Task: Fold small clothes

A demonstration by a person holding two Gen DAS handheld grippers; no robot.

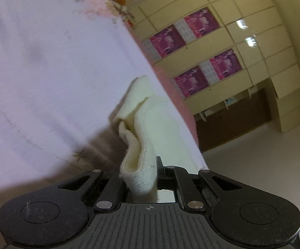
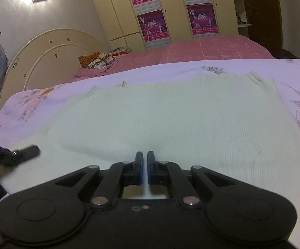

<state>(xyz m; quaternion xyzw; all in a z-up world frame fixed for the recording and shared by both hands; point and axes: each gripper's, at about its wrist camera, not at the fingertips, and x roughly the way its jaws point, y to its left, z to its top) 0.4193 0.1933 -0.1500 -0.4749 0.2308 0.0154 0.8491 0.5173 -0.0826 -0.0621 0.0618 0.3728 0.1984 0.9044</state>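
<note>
With the left gripper point(image 1: 143, 178) clamped on a cream fold and the right gripper point(image 2: 143, 161) pinched together on the near edge of the cream knit garment point(image 2: 170, 120) lying flat on the bedsheet point(image 2: 35, 95), carry both edges evenly toward the far hem.

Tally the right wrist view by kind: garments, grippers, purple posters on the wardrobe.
Cream knit garment: 1
Grippers, right gripper and left gripper: 2
Purple posters: 4
Total: 7
</note>
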